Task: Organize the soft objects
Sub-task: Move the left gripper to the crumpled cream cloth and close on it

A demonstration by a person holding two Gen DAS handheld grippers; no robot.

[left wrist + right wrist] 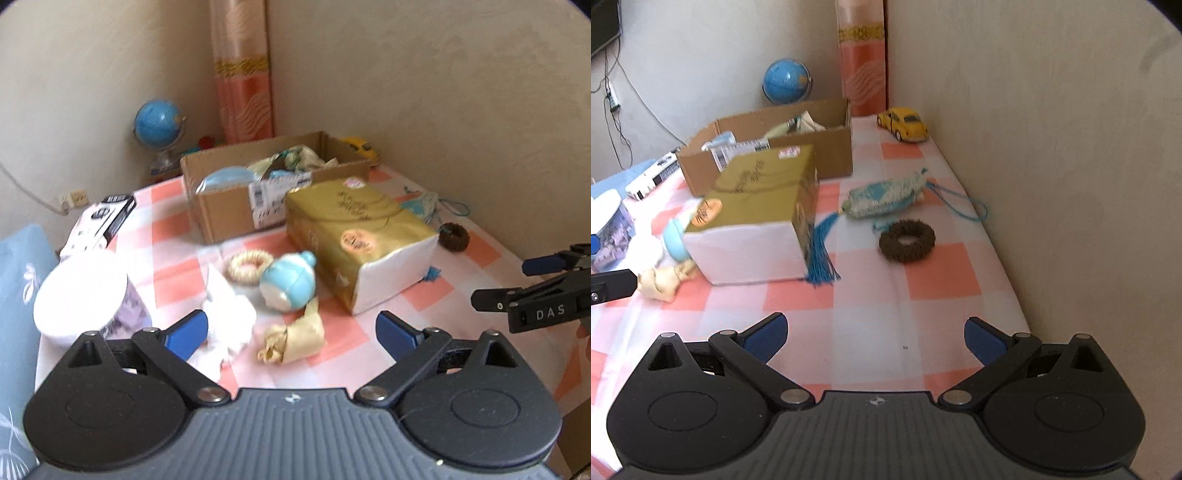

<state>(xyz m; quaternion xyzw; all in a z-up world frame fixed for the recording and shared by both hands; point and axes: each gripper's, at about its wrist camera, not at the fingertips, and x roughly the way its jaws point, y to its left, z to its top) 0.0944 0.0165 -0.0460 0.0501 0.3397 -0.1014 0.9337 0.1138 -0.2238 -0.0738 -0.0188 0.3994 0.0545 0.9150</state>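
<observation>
My left gripper (290, 334) is open and empty above a crumpled beige cloth (291, 338) and a white cloth (229, 325). Beyond them lie a blue-and-white round soft toy (290, 284) and a cream scrunchie (249, 266). My right gripper (875, 338) is open and empty over bare tablecloth. Ahead of it lie a brown scrunchie (907, 240) and a blue knitted pouch (884, 199) with a blue tassel (822, 254). An open cardboard box (236, 210) at the back holds soft items; it also shows in the right wrist view (834, 151).
A gold tissue pack (354, 236) lies mid-table, also in the right wrist view (757, 214). A white round tin (83, 295) and a black-and-white box (103, 221) sit left. A globe (159, 125), a yellow toy car (903, 123) and a wall (1052, 147) bound the back and right.
</observation>
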